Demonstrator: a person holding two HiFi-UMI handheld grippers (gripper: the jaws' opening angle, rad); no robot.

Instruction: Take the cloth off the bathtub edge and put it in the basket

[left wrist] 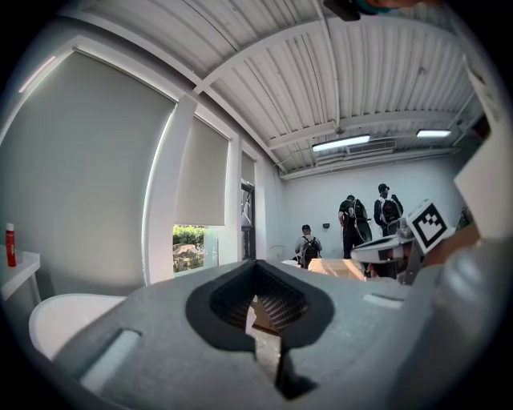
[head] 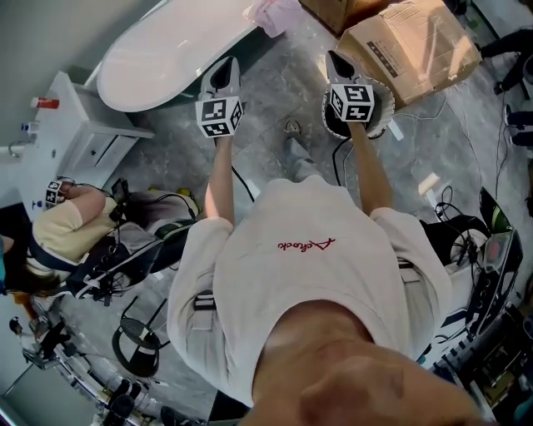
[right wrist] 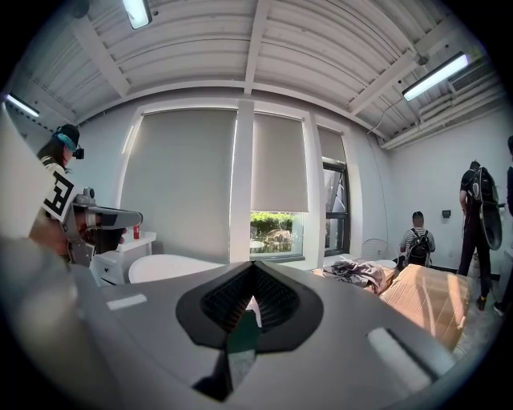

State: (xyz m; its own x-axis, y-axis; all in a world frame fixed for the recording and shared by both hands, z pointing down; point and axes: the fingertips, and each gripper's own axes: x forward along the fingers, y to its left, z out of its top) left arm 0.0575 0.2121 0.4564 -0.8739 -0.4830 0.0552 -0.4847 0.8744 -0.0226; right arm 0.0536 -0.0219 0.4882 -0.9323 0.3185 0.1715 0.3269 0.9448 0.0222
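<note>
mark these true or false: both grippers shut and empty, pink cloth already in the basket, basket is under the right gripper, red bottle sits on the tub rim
1. Both grippers are shut with nothing between the jaws. True: the left gripper and the right gripper each show jaws together and empty in their own views.
2. The pink cloth is already in the basket. False: the pink cloth lies at the end of the bathtub, apart from the basket.
3. In the head view the basket shows beneath the right gripper. True: the basket has its rim showing around that gripper.
4. The red bottle sits on the bathtub rim. False: the red bottle stands on the white cabinet beside the tub.
</note>
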